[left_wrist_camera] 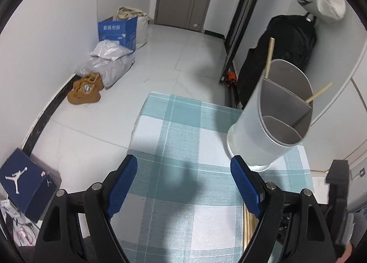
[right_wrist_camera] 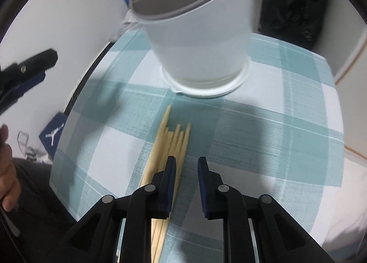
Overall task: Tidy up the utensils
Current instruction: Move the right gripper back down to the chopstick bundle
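A white utensil holder [left_wrist_camera: 263, 130] with grey dividers stands at the far right of the checked cloth [left_wrist_camera: 183, 125], with two chopsticks [left_wrist_camera: 269, 56] leaning out of it. My left gripper [left_wrist_camera: 184, 182] hovers open over bare cloth, left of the holder, with nothing between its blue pads. In the right wrist view a bundle of several wooden chopsticks [right_wrist_camera: 174, 137] lies on the cloth in front of the holder [right_wrist_camera: 197, 34]. My right gripper [right_wrist_camera: 187, 171] points down with a narrow gap. Its left finger [right_wrist_camera: 170, 171] is over the bundle, and only cloth shows between the pads.
The left gripper's black body [right_wrist_camera: 29, 66] and a hand [right_wrist_camera: 6, 166] show at the left edge. On the floor beyond the table lie a navy shoe box [left_wrist_camera: 29, 182], brown shoes [left_wrist_camera: 86, 89], grey bags [left_wrist_camera: 110, 61] and a black backpack [left_wrist_camera: 286, 56].
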Demonstrator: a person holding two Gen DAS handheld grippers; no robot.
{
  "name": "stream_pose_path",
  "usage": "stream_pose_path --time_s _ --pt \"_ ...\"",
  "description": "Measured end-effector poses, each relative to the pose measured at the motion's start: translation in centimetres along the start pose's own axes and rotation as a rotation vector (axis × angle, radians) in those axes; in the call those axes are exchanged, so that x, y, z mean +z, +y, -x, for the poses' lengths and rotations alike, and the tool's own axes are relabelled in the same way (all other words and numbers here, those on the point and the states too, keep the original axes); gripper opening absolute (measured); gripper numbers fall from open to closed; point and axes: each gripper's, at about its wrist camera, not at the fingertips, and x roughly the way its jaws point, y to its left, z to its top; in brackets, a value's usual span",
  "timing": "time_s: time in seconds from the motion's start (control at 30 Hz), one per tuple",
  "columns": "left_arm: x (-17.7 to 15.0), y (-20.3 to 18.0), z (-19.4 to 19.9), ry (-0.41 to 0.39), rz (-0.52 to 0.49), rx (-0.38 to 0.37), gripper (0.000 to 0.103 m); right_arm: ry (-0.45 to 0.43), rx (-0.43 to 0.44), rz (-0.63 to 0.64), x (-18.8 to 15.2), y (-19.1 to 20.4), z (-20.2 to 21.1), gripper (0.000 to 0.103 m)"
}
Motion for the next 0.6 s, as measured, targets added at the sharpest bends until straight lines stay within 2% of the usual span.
stream_pose_path --time_s 0.2,0.47,0.6 --pt "0.4 1.0 -0.2 0.021 0.049 -0.013 0.080 0.023 -0.083 0.059 0.2 0.9 -0.4 0.016" --pt "0.8 1.4 -0.3 0.030 0.050 -0.018 0.080 0.067 -0.111 0.042 1.3 1.0 -0.9 0.015" --pt "0.9 2.1 -0.1 0.033 0.055 0.003 0.080 0.060 -0.113 0.020 2.0 1.0 -1.1 0.014"
